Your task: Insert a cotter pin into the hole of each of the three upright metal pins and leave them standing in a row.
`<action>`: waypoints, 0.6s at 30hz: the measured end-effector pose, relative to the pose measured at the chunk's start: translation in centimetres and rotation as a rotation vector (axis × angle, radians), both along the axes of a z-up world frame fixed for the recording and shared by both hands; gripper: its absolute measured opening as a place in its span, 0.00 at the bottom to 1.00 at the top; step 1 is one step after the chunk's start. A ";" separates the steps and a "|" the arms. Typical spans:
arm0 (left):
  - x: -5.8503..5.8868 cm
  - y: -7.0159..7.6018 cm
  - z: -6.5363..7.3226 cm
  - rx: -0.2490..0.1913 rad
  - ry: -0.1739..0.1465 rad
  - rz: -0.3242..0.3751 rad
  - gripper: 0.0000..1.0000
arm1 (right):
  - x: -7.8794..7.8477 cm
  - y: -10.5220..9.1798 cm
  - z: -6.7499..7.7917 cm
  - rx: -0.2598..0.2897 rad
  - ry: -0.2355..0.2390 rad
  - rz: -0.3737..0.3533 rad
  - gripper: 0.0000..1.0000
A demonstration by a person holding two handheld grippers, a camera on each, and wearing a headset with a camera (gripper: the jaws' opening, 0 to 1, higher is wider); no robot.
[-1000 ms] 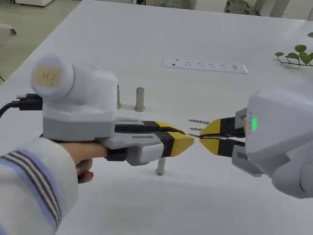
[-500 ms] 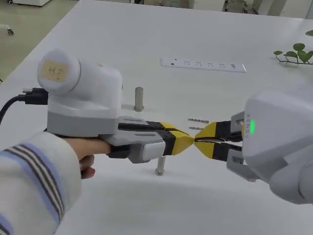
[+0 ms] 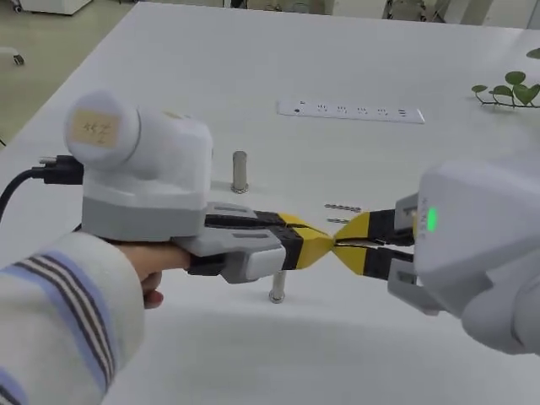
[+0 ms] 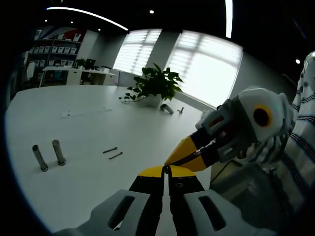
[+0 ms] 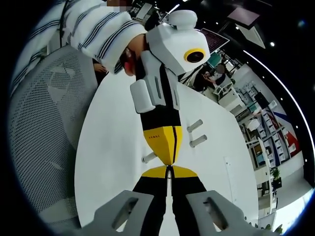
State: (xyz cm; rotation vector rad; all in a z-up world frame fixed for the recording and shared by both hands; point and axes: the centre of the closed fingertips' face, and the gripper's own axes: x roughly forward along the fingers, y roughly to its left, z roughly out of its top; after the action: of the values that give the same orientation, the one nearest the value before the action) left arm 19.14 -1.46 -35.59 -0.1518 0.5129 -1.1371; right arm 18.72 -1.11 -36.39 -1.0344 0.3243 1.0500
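1. Sleeve (image 3: pixel 59 312): striped, sitting far left in head view. A hand (image 3: pixel 153 277) is gripping the L gripper's body from below.
2. L gripper (image 3: pixel 322 243): pointing right, held level above the table (image 3: pixel 253 67). I'm reading its jaws as closed, yellow tips pressing together w/ no gap. Its own view (image 4: pixel 166 170) is showing the same. Can't tell if anything thin is sitting btw them.
3. Rear pin (image 3: pixel 240 171): standing upright on the table just behind the L gripper. L gripper view is giving me this one (image 4: pixel 59 152) w/ a third pin (image 4: pixel 39 157) just beside it, both upright.
4. Front pin (image 3: pixel 276 292): poking out under the L gripper body, its top hidden. In R gripper view it (image 5: pixel 149 157) is sitting apart from the other two, on the person's side.
5. R gripper (image 3: pixel 348 244): coming in from the right, green light glowing on its body. Its tips are meeting the L gripper's tips nose to nose. I'm seeing its jaws closed too, own view (image 5: pixel 169 170) agreeing. Contents: can't tell.
6. Cotter pins (image 3: pixel 342 207): two lying loose on the table just behind the meeting tips, near each other, also showing in L gripper view (image 4: pixel 113 153).
7. Power strip (image 3: pixel 350 110): lying farther back, mid-table.
8. Plant (image 3: pixel 506 93): trailing leaves showing at the far right edge.
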 end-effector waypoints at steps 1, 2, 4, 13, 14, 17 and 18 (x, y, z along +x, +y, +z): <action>0.0 0.0 0.0 -0.001 0.000 0.001 0.00 | 0.0 0.0 0.0 0.003 0.001 -0.001 0.00; 0.0 0.1 0.0 -0.002 0.002 0.001 0.00 | 0.0 0.0 0.0 0.007 0.002 -0.001 0.00; 0.0 0.1 0.1 -0.005 0.008 0.004 0.00 | 0.0 0.1 0.1 0.015 0.002 0.000 0.00; -0.1 0.3 0.0 0.015 0.001 0.014 0.00 | 0.0 0.3 0.0 0.025 0.004 0.004 0.00; -0.2 0.4 0.0 0.019 -0.005 0.013 0.00 | 0.0 0.4 0.0 0.024 0.004 0.005 0.00; -0.4 0.4 0.0 0.016 0.006 0.011 0.00 | -0.1 0.4 0.1 0.028 0.000 0.006 0.00; -0.4 0.4 0.0 0.014 0.006 0.009 0.00 | 0.0 0.4 0.1 0.030 -0.001 0.006 0.01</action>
State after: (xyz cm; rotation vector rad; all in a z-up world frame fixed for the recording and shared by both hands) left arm 18.73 -1.05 -35.55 -0.1453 0.5254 -1.1242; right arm 18.68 -0.74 -36.29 -1.0097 0.3035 1.0565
